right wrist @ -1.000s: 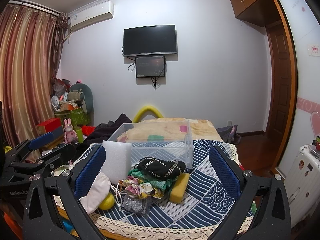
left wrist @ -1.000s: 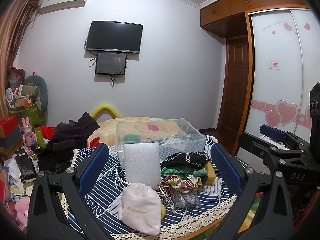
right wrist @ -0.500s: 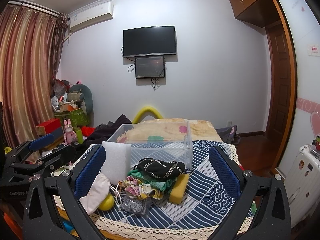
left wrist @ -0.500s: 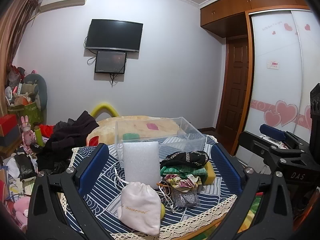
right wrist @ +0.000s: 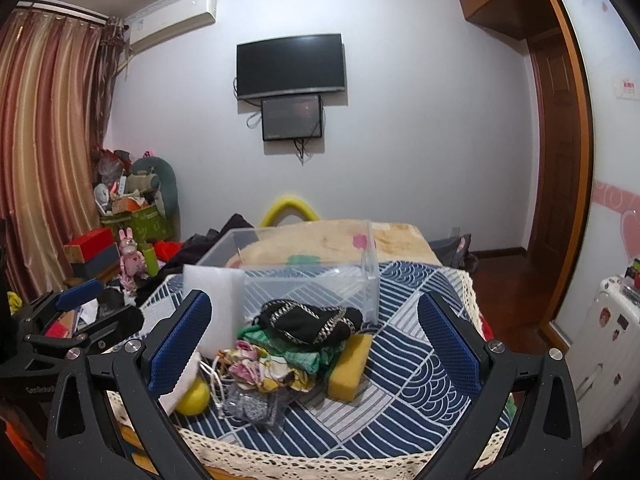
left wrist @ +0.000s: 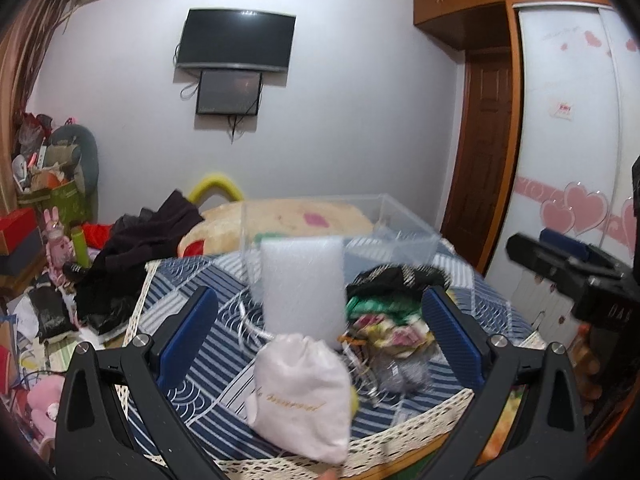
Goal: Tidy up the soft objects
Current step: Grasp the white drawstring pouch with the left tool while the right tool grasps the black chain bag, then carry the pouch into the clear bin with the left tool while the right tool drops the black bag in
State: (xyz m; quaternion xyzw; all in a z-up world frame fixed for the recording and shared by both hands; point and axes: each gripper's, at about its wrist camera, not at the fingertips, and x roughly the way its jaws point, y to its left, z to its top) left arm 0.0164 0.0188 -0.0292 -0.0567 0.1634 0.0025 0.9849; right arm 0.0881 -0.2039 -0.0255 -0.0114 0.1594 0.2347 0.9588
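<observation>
A clear plastic bin [right wrist: 312,276] stands at the back of a table with a blue patterned cloth [right wrist: 408,364]. In front of it lie a white foam block [left wrist: 302,284], a white drawstring pouch [left wrist: 302,392], a black chain-trimmed cloth [right wrist: 310,320] on green fabric [right wrist: 304,354], a floral scrunchie [right wrist: 260,370], a yellow sponge [right wrist: 350,366], a yellow ball [right wrist: 194,398] and a glittery grey pouch [right wrist: 252,404]. My left gripper [left wrist: 320,336] is open and empty above the pouch. My right gripper [right wrist: 314,348] is open and empty above the pile.
A cream blanket [right wrist: 340,236] lies on a bed behind the table. Dark clothes [left wrist: 136,252] and clutter sit at the left. A wooden door [right wrist: 556,176] and a white suitcase [right wrist: 608,348] are at the right. The left gripper also shows in the right wrist view [right wrist: 80,316].
The left gripper has moved forward and down toward the pouch and foam block, and its view is blurred. The right gripper has barely moved.
</observation>
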